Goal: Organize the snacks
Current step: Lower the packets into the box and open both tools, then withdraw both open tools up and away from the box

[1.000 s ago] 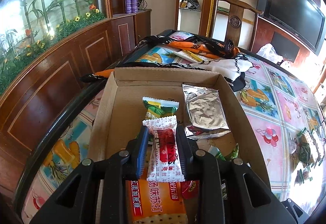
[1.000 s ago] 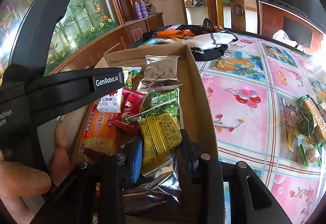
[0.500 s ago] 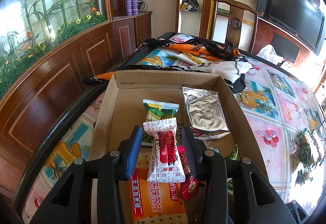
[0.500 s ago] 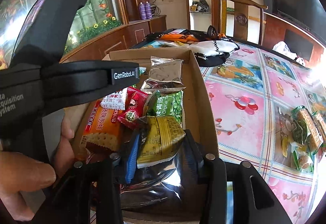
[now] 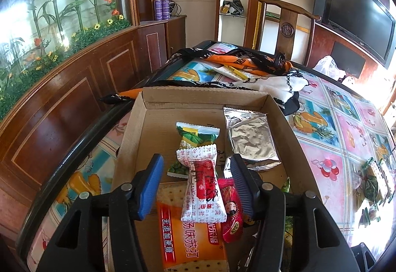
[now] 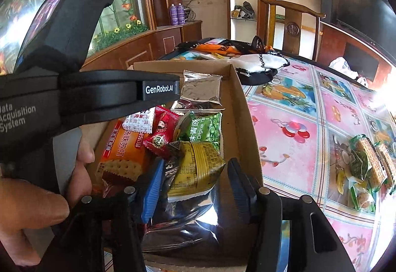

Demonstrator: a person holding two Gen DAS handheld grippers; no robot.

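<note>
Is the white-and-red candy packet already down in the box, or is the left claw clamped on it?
In the box. The white-and-red packet lies on the orange cracker pack; the left claw is opening, pads clear of it.

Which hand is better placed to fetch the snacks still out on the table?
Probably the right. The loose snacks lie on the tablecloth right of the cardboard box, nearer the right hand-held gripper. Its jaws are opening off the yellow packet.

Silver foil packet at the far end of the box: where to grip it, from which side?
Pinch the silver foil packet across its crimped near edge, coming from above. It lies flat on the floor of the cardboard box, close to the right wall, so a side approach looks blocked; the thin seam probably suits the pads best.
</note>
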